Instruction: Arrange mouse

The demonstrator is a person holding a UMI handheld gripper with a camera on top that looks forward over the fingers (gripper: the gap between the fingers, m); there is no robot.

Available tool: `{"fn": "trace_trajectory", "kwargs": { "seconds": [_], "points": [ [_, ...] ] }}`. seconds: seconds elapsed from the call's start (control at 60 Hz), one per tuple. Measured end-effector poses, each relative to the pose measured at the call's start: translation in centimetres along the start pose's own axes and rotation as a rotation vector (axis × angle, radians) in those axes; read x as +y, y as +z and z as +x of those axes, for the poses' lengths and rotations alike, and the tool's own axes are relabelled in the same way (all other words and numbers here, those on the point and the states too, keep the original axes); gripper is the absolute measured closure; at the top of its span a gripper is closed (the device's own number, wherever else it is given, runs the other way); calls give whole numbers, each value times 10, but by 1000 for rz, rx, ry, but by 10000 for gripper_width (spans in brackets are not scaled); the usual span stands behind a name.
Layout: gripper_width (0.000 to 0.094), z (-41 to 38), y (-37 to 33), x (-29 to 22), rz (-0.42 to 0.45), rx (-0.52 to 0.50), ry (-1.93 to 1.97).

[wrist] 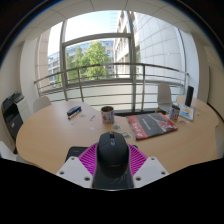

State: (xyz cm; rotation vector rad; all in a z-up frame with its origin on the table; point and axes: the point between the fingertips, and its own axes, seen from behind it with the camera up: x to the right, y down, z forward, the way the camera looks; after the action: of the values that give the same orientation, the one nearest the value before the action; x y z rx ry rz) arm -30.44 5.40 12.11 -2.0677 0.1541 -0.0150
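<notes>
A black computer mouse [111, 154] sits between my gripper's [111, 160] two fingers, held above the light wooden table [50, 135]. The magenta pads [89, 156] press against both sides of the mouse. The fingers are shut on it. A pink mouse mat [150, 124] lies on the table beyond the fingers, to the right.
A mug [107, 114] stands on the table straight ahead. A dark small device [73, 111] lies further left. Bottles and small items [180, 110] stand at the right end. A black chair [12, 112] is at the left. A large window [100, 55] is behind.
</notes>
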Motion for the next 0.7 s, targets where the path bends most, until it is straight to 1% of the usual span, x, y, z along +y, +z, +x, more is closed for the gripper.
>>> {"fn": "trace_trajectory", "kwargs": {
  "seconds": [0.083, 0.1, 0.167, 0.267, 0.317, 0.333, 0.383, 0.433, 0.5, 0.55, 0.7],
  "points": [
    [546, -19, 34, 70, -139, -6, -40],
    [542, -26, 39, 87, -148, -7, -41],
    [504, -36, 46, 104, -176, -10, -49],
    [417, -40, 53, 125, -215, 1, -64],
    [341, -41, 51, 126, -224, 8, -60],
    [291, -41, 49, 125, -222, 10, -60],
    [86, -43, 41, 117, -212, 10, -65],
    [110, -42, 29, 102, -195, 18, -76],
    [80, -43, 5, 84, -163, 29, -96],
    [86, -47, -17, 69, -149, 31, -102],
    [92, -55, -84, 45, -118, 31, -93]
  ]
}}
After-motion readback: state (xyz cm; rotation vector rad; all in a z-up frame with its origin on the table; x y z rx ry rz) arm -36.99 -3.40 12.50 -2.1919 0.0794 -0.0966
